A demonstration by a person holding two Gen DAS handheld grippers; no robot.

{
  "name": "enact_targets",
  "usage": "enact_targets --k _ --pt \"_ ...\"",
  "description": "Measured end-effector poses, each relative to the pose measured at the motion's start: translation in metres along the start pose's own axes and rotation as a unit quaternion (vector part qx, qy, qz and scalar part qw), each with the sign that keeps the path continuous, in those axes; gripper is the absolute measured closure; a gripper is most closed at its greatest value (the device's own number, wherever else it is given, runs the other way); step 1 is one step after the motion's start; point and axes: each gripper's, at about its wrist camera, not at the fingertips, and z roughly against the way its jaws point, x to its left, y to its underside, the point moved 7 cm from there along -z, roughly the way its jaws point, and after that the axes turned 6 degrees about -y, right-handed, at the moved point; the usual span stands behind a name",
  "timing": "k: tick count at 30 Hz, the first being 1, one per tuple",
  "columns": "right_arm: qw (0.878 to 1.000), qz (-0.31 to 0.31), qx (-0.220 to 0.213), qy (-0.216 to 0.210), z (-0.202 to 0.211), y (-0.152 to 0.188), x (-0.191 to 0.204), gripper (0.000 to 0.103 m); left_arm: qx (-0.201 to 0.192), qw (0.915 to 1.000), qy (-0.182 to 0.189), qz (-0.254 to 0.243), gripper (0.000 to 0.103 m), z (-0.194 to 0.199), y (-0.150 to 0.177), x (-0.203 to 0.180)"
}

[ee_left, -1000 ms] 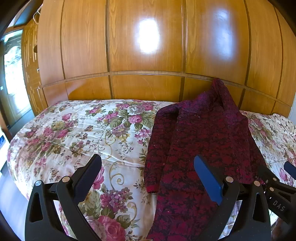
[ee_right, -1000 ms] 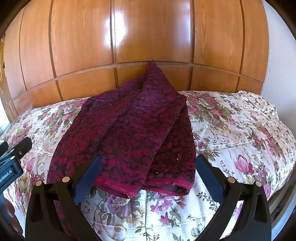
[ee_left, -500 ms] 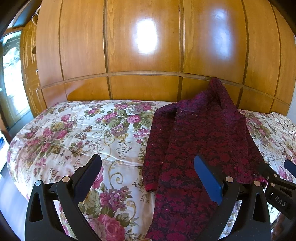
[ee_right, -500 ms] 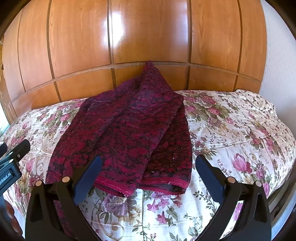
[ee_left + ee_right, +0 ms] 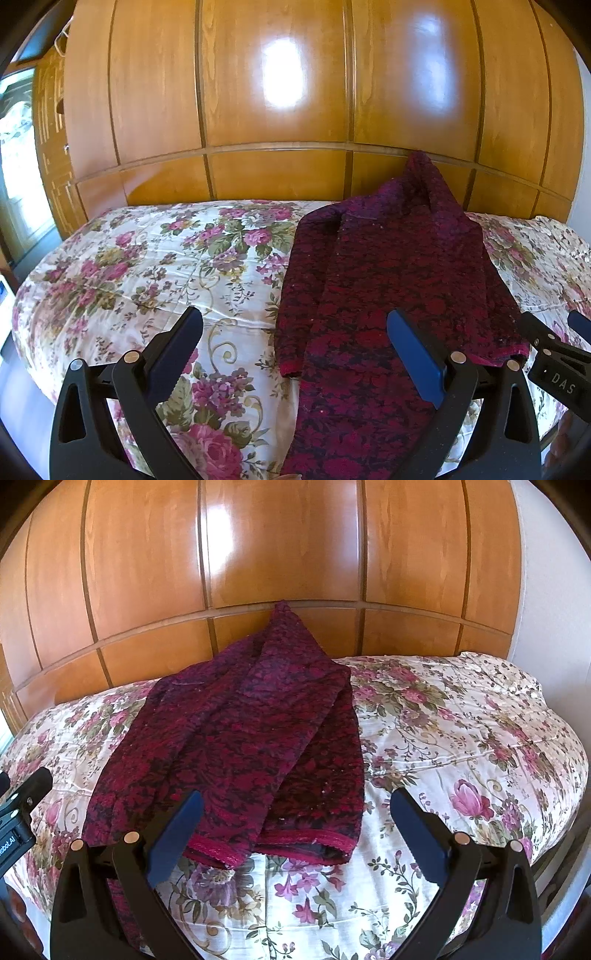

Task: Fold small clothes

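A dark red patterned garment (image 5: 388, 280) lies on the floral bedspread (image 5: 155, 273), its far end propped against the wooden headboard. One sleeve runs down its left side, and its right half is folded over, as the right wrist view shows on the garment (image 5: 243, 746). My left gripper (image 5: 295, 332) hovers open above the garment's left sleeve and the bedspread, holding nothing. My right gripper (image 5: 295, 812) is open over the folded hem (image 5: 303, 840), also holding nothing. Each gripper appears at the edge of the other's view.
A tall wooden headboard (image 5: 280, 110) closes the far side. A white wall (image 5: 554, 602) stands at the right. The bedspread (image 5: 461, 738) spreads right of the garment. A doorway or window (image 5: 18, 166) is at far left.
Both cameras have drifted slightly; the garment sits a little lower and nearer in the views. The garment itself has not moved and both grippers stay open.
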Motion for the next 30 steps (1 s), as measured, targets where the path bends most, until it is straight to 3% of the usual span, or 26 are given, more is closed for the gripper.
enact_targets --k 14,25,30 --pt "1.000 -0.006 0.000 0.002 0.000 0.002 -0.007 0.002 -0.002 0.9998 0.018 -0.010 0.004 0.003 0.004 -0.011" --pt "0.999 -0.025 0.017 0.020 -0.009 0.006 -0.030 0.002 0.038 0.9926 0.077 -0.086 0.004 -0.007 0.043 -0.047" --pt "0.999 -0.040 0.030 -0.001 -0.018 0.007 -0.036 0.002 0.058 0.9874 0.089 -0.118 0.004 -0.019 0.062 -0.063"
